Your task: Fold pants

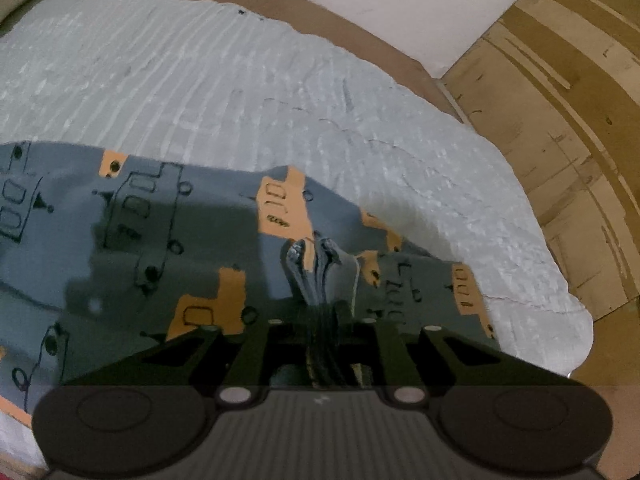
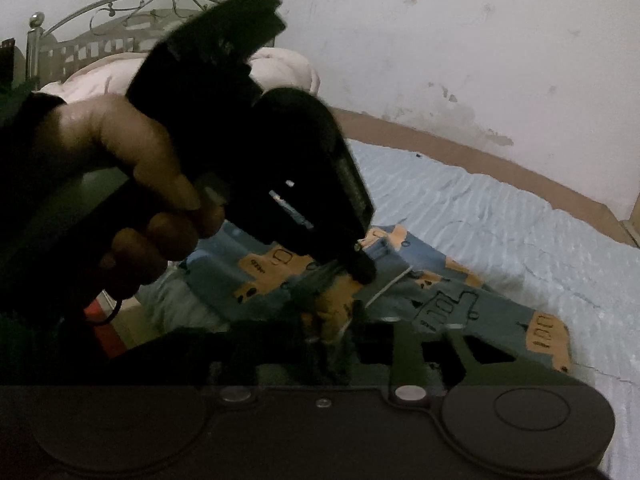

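Blue-grey patterned cotton pants [image 1: 168,232] with orange patches, bunched edge clamped in left gripper [image 1: 320,312].
Right gripper [image 2: 336,332] beside, grip unclear; pale quilted mattress [image 1: 240,92] ahead.

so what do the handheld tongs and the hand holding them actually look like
Both tools are matte black plastic. The left tongs sit above a ribbed grey panel flanked by two round black housings, with silver screw heads on angular linkage arms. The right tongs have the same build. Seen from the right wrist, the left tool has a bulky pistol-style body with a grip. The hand on it is bare, with a dark cuff at the wrist.
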A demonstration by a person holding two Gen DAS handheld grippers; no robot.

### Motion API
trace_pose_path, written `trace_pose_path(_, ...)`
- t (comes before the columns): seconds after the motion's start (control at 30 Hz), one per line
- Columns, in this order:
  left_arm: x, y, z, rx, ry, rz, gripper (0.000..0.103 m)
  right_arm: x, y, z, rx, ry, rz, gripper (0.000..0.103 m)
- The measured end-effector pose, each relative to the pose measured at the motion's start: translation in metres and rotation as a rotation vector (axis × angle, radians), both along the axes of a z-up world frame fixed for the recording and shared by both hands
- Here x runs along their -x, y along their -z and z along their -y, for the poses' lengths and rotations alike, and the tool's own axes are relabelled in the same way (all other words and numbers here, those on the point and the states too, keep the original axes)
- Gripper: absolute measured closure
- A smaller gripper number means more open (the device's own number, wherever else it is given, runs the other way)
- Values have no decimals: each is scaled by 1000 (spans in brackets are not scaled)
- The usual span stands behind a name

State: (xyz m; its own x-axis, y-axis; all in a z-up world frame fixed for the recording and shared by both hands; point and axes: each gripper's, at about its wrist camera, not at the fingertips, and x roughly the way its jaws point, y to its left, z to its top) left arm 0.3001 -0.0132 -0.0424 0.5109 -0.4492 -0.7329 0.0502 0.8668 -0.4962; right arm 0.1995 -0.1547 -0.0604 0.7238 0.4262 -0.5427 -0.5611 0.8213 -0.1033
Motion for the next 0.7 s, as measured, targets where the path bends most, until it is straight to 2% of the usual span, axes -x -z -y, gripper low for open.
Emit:
trace_pose_path(0.07, 1, 1, -3, -12, -7, 0, 71, 7, -3, 10, -10, 13, 7, 37)
trace_pose_path(0.1, 2, 0, -3, -24, -12, 4, 65, 8, -4, 16, -18, 26, 10, 34)
trace_pose_path(0.17, 4, -3, -1, -69, -26, 26, 38, 10, -7, 29, -38, 58, 18, 17)
trace_pose_path(0.2, 5, -4, 2, -94, -29, 41, 33, 13, -9, 37, -57, 77, 25, 12)
trace_pose_path(0.23, 5, -6, 6, -126, -27, 60, 23, 14, -9, 47, -84, 102, 33, 3)
trace_pose_path(0.27, 5, -7, 11, -156, -27, 74, 14, 12, -8, 55, -111, 132, 35, 1)
trace_pose_path(0.33, 4, -6, 22, -229, -33, 107, 10, 7, -7, 70, -138, 201, 34, 1)
trace_pose_path(0.43, 0, -3, 41, -331, -28, 149, 9, -5, -3, 85, -98, 305, 61, 1)
trace_pose_path(0.53, -8, 2, 48, -360, -46, 137, 8, -28, 3, 97, -39, 381, 63, 1)
trace_pose_path(0.7, -21, 7, 47, -363, -63, 123, 5, -79, 15, 111, 55, 427, 38, 1)
